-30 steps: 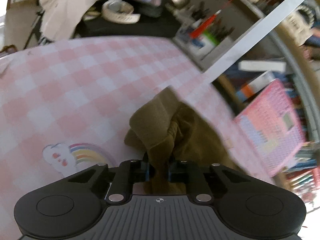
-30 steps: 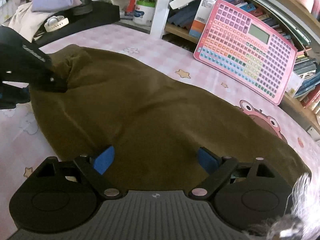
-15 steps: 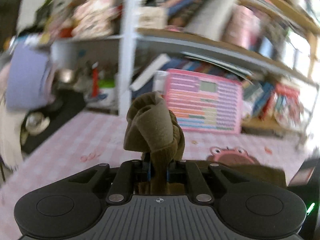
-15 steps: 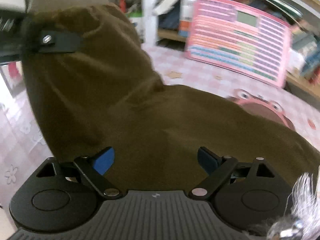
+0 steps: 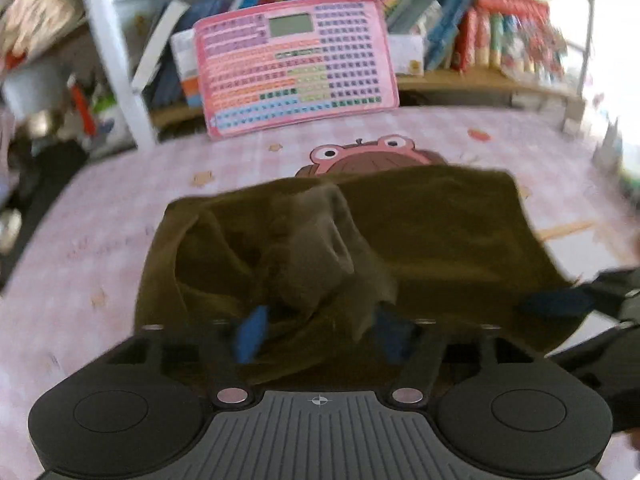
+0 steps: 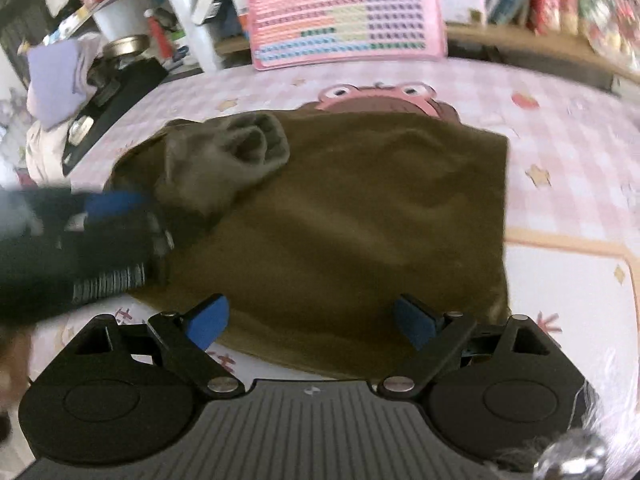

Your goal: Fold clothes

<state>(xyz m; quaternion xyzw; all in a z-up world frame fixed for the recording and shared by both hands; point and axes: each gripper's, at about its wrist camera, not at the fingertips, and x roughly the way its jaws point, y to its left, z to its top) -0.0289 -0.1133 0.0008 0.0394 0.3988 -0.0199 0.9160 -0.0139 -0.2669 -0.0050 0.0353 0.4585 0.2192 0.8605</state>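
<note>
An olive-brown garment point(image 6: 352, 216) lies on the pink checked cloth point(image 6: 568, 152), folded over into a rough rectangle. A bunched sleeve end point(image 6: 248, 148) rests on its left part; in the left wrist view point(image 5: 316, 240) it falls loosely between my fingers. My left gripper point(image 5: 320, 332) is open just above the garment point(image 5: 432, 232), its blue pads apart. My right gripper point(image 6: 308, 324) is open and empty over the garment's near edge. The left gripper shows blurred at the left of the right wrist view point(image 6: 100, 216).
A pink keyboard toy point(image 5: 296, 68) leans against a bookshelf point(image 5: 480, 32) at the back. A cartoon frog print point(image 5: 360, 152) peeks out beyond the garment. A black tray point(image 6: 116, 96) and lilac and cream clothes point(image 6: 52, 80) sit at the far left.
My left gripper carried the sleeve up and over to the right, then opened and let it drop on the garment. The right gripper stayed open near the front edge.
</note>
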